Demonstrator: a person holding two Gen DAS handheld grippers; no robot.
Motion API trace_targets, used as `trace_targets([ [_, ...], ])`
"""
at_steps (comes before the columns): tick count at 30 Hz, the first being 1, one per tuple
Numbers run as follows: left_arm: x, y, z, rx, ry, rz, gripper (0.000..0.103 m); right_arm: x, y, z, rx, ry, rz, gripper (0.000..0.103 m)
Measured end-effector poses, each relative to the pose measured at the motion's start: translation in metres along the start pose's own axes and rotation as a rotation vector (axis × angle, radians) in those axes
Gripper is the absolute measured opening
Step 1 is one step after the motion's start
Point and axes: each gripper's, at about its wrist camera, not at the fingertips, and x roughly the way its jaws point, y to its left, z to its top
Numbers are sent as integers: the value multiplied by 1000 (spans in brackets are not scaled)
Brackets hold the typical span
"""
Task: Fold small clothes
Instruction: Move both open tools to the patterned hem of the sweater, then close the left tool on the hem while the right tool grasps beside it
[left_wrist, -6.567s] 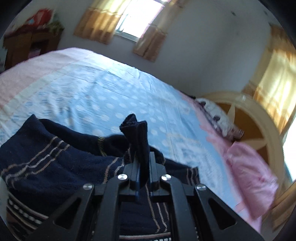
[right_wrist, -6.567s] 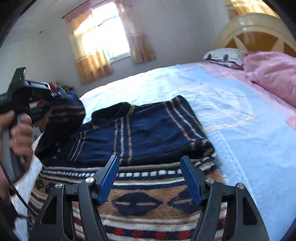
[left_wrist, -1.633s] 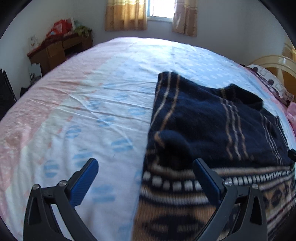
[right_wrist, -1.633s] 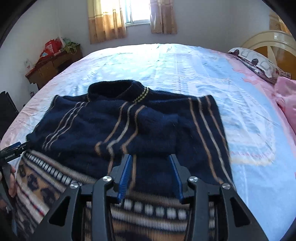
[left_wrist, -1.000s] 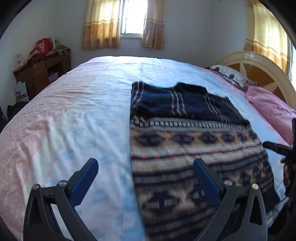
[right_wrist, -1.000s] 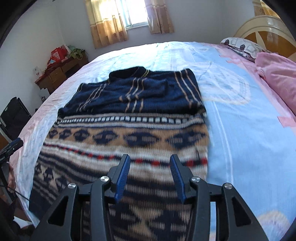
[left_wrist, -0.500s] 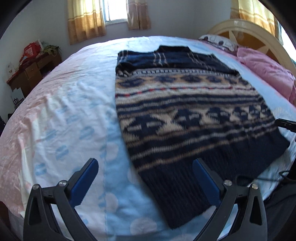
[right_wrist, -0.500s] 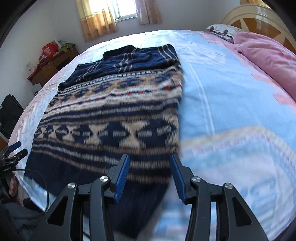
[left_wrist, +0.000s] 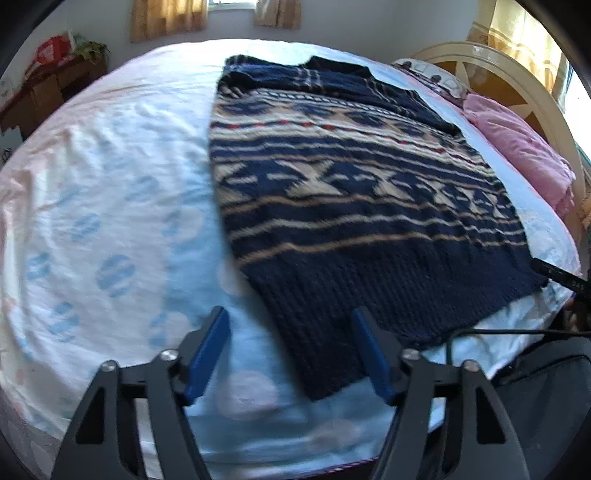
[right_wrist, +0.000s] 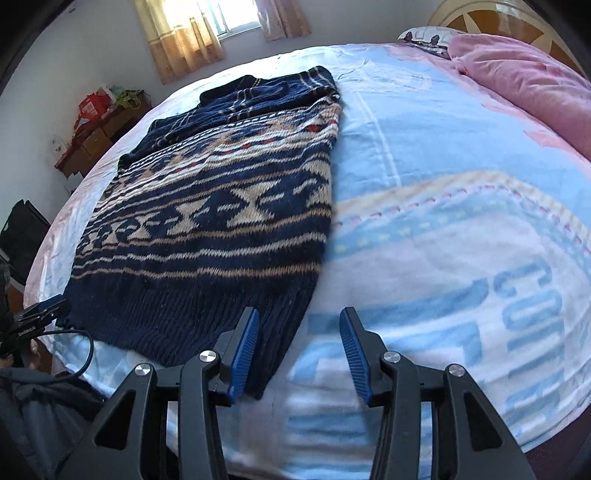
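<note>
Your left tool (left_wrist: 290, 328) and right tool (right_wrist: 299, 328) gape empty above the sweater (right_wrist: 207, 221) hem at lower frame, ready to grip its corners.

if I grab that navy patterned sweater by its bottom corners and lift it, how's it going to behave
The sweater will probably droop and sag between the grips: it lies limp and flat on the bedsheet. Its thick ribbed hem suggests some weight for its size, so it may stretch. The fuzzy knit should give the open left gripper and right gripper decent purchase, not slip.
</note>
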Motion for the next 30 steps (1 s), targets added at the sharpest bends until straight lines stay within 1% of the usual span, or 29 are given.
trace_targets([
  [4, 2, -1, -4, 0, 3, -33, 64, -4, 4, -5, -9, -3, 19, 47],
  [6, 1, 1, -4, -7, -7, -52, 61, -3, 5, -5, -11, -5, 26, 47],
  [7, 1, 2, -5, -13, -11, -63, 56, -3, 7, -6, -15, -5, 31, 46],
  [8, 0, 3, -5, -17, -20, -79, 44, -3, 7, -6, -16, -4, 40, 42],
  [9, 0, 4, -6, -18, -25, -98, 38, -2, 7, -7, -14, -1, 54, 39],
  [10, 0, 5, -7, -23, -23, -127, 30, -2, 7, -7, -13, -2, 57, 39],
  [11, 1, 5, -7, -24, -24, -141, 29, -2, 6, -7, -13, -4, 60, 38],
  [12, 1, 4, -8, -19, -31, -147, 29, -2, 6, -7, -10, -5, 64, 35],
  [14, 1, 1, -11, -1, -48, -136, 29, 0, 4, -8, 0, -7, 65, 31],
  [16, 0, -1, -12, 7, -62, -131, 29, -1, 2, -8, 5, -8, 76, 29],
  [17, 0, -1, -13, 15, -67, -132, 28, 0, 2, -9, 2, -5, 86, 18],
  [18, 0, -1, -12, 24, -72, -135, 25, 0, 3, -9, 0, -1, 102, 15],
  [19, -1, -2, -12, 38, -75, -143, 16, 0, 4, -10, -4, -5, 110, 14],
  [20, -1, -2, -12, 46, -81, -144, 12, 0, 6, -11, -10, -6, 114, 11],
  [22, -4, -4, -11, 68, -107, -125, 10, -2, 6, -11, -12, -13, 124, 9],
  [24, -10, -3, -10, 73, -140, -123, 9, -4, 3, -10, 5, -30, 146, 7],
  [28, -22, 4, -3, 46, -201, -135, 9, -19, -4, -6, 45, -110, 212, 6],
  [30, -26, 8, 1, 29, -215, -143, 9, -25, -6, -3, 66, -134, 247, 6],
])
